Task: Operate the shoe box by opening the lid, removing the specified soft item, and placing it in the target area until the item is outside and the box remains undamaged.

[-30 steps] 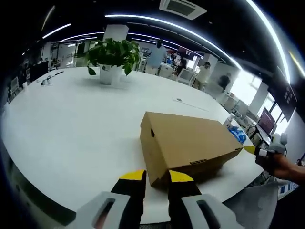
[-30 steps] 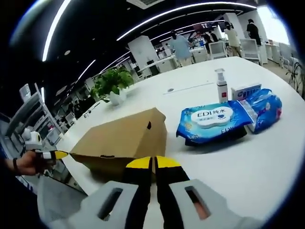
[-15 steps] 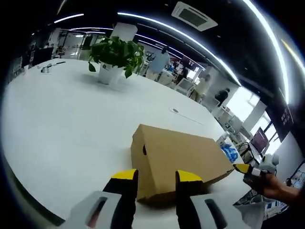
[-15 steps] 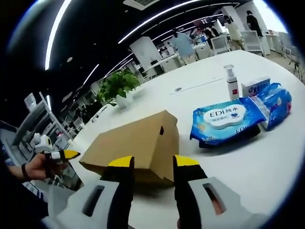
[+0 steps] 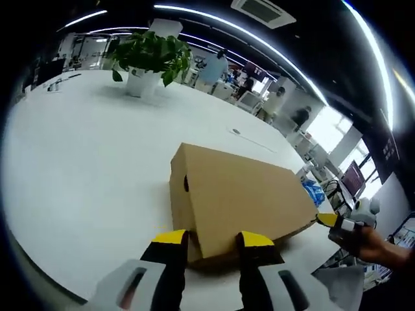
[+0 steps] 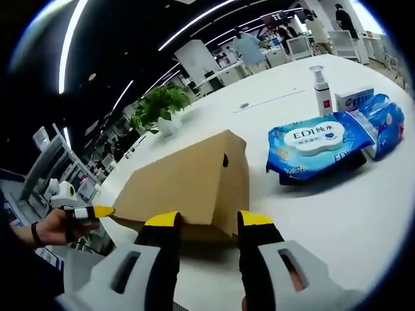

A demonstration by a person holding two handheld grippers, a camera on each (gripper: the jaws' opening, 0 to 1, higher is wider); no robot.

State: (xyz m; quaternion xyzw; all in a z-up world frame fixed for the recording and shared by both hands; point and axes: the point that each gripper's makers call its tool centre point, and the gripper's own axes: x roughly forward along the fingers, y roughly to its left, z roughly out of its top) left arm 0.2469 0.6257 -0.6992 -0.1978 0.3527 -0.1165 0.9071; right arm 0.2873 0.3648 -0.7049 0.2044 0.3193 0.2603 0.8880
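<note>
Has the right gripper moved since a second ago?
Yes. The right gripper opened and closed in on the box, whose corner now sits between its jaws.

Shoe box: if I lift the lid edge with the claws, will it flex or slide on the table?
The shoe box is thin plain cardboard, so the lid probably flexes. The white table looks smooth, so the box may slide. Both claws, left and right, are open at its corners.

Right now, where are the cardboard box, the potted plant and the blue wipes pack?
cardboard box (image 5: 243, 194): left gripper view, on its closed lid.
potted plant (image 5: 150, 53): left gripper view, on its leaves.
blue wipes pack (image 6: 316, 144): right gripper view, on its white label.
</note>
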